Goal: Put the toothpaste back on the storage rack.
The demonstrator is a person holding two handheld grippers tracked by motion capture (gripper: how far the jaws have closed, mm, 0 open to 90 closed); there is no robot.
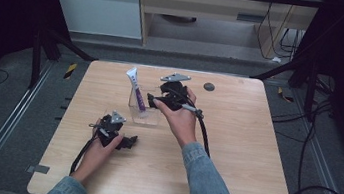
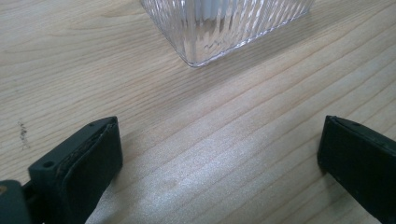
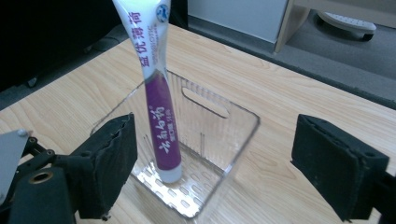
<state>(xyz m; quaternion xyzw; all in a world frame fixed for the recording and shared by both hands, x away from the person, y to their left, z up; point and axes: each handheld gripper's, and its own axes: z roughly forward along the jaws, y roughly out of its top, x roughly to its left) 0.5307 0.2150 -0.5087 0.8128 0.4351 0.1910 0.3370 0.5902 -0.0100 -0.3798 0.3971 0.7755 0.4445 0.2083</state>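
Pale wooden table [image 1: 233, 150] fills the middle of a dim room, with dark floor and cables around it. Near its centre stands a clear ribbed plastic bin [image 1: 146, 107], and a purple-and-white tube [image 1: 136, 90] stands inside it, cap end down on the perforated bottom, its flat crimped end leaning up and to the left over the rim. It rests there on its own, propped by the bin's wall, so it looks already delivered.

Just right of the bin, the right gripper [image 1: 155, 98] hovers at rim height with its jaws spread wide; in the right gripper view the tube [image 3: 159, 116] stands free between them, touched by neither pad, which suggests a release and not a grasp.

On the near left, the left gripper [image 1: 129, 142] lies low on the table, its jaws also apart and holding nothing, aimed at the bin's corner [image 2: 205, 42], probably parked clear while the other hand works.
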